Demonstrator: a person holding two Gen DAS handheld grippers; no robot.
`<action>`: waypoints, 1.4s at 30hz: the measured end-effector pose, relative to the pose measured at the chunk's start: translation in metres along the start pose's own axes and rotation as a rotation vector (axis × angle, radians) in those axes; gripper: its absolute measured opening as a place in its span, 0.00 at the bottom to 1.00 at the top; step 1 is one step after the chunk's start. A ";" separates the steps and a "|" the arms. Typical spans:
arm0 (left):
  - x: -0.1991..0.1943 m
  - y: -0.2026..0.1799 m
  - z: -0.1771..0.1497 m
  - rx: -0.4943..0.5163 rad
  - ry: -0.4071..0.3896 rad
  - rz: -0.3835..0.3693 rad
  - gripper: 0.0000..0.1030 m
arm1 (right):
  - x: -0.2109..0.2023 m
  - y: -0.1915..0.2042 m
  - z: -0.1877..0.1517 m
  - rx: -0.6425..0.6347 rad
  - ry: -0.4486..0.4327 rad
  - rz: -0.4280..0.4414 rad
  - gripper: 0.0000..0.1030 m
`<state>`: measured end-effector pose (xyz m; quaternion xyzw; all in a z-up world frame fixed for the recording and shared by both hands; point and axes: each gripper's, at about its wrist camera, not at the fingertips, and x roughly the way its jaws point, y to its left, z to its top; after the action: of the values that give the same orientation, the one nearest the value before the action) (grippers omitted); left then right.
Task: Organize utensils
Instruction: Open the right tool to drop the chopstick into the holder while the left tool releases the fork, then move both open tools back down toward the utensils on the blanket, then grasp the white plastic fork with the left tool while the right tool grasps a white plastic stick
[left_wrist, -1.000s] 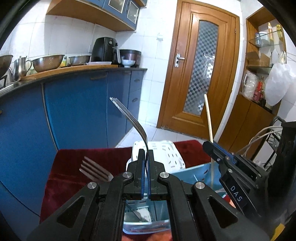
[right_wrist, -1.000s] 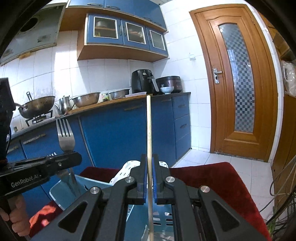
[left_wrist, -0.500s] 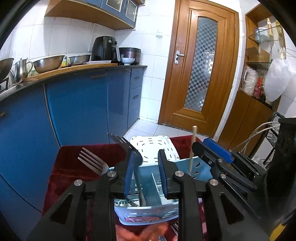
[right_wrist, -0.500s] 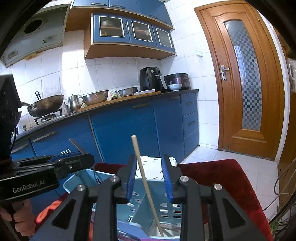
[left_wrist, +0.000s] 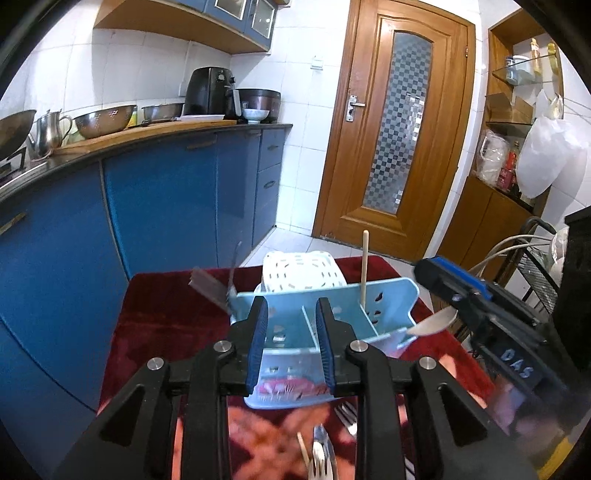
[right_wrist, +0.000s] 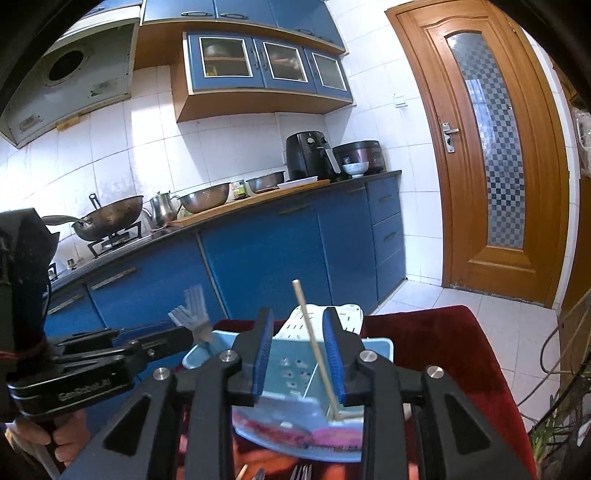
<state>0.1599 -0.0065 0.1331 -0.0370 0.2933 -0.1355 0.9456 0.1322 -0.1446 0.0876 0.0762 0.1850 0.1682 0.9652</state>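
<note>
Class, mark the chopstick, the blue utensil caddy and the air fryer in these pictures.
chopstick (right_wrist: 314, 343), right wrist view, mid shaft.
blue utensil caddy (left_wrist: 391, 295), left wrist view, back wall.
air fryer (right_wrist: 304, 157), right wrist view, black body.

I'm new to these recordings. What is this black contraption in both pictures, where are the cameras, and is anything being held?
There is no robot. A person holds a two-finger gripper in each hand, and each carries a fisheye camera looking along its fingers. One picture is from the left gripper, the other from the right gripper; each also shows the other at its edge. On the dark red cloth stands a light blue utensil caddy, with a white basket behind. A wooden chopstick and forks stand in the caddy; more utensils lie in front. Both grippers' jaws are apart and hold nothing.
</note>
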 end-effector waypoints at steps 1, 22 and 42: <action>-0.004 0.001 -0.003 -0.003 0.004 0.002 0.25 | -0.004 0.002 -0.001 -0.002 0.005 -0.001 0.30; -0.028 0.003 -0.082 -0.042 0.183 -0.009 0.26 | -0.056 0.006 -0.070 0.060 0.217 -0.055 0.31; -0.007 -0.012 -0.144 -0.026 0.379 -0.032 0.34 | -0.069 -0.016 -0.127 0.132 0.342 -0.089 0.40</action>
<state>0.0700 -0.0149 0.0194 -0.0277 0.4671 -0.1515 0.8707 0.0276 -0.1728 -0.0100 0.1015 0.3604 0.1233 0.9190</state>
